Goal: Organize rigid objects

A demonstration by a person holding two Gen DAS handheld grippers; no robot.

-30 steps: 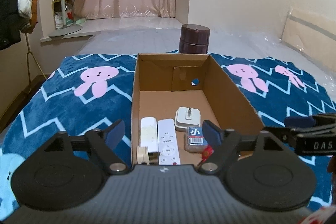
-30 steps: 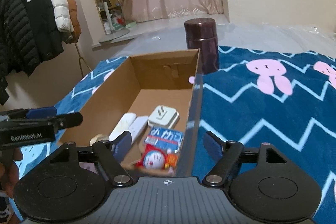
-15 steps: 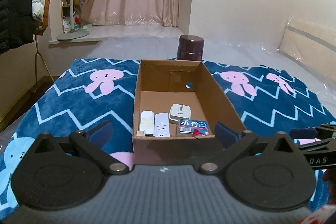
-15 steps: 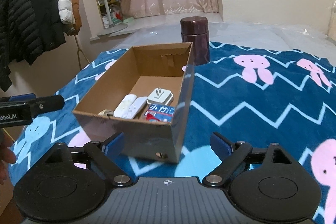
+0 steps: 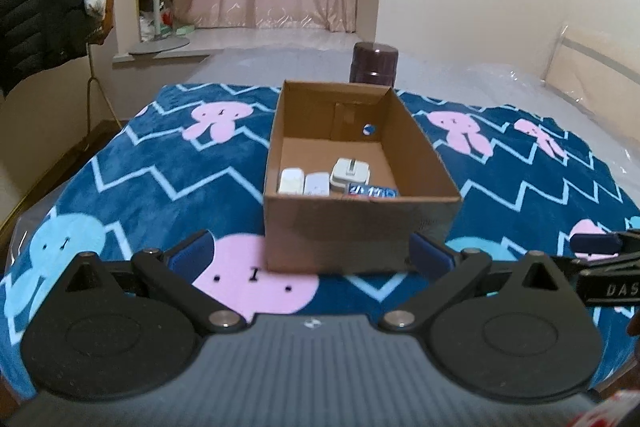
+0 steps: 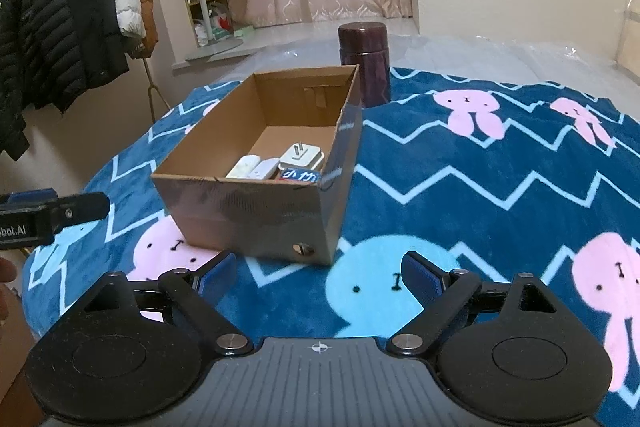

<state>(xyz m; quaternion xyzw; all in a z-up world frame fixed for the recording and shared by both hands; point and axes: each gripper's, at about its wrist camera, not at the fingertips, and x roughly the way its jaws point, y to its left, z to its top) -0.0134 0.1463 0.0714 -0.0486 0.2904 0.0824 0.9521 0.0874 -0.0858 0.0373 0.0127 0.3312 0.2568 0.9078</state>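
Observation:
An open cardboard box (image 5: 352,231) stands on the blue rabbit blanket; it also shows in the right wrist view (image 6: 248,211). Inside lie two white remotes (image 5: 291,181), a white plug adapter (image 5: 349,171) and a blue packet (image 5: 370,192). The adapter (image 6: 301,157) and packet (image 6: 299,175) show in the right wrist view too. My left gripper (image 5: 310,255) is open and empty, in front of the box. My right gripper (image 6: 320,277) is open and empty, near the box's front right corner.
A dark brown canister (image 5: 374,63) stands behind the box, also in the right wrist view (image 6: 364,63). Jackets (image 6: 60,27) hang on a rack at the left. The blanket (image 6: 480,187) spreads to the right; its edge drops off at the left.
Both grippers have drawn back from above the box to in front of it. The box now shows whole. Both stay open and empty.

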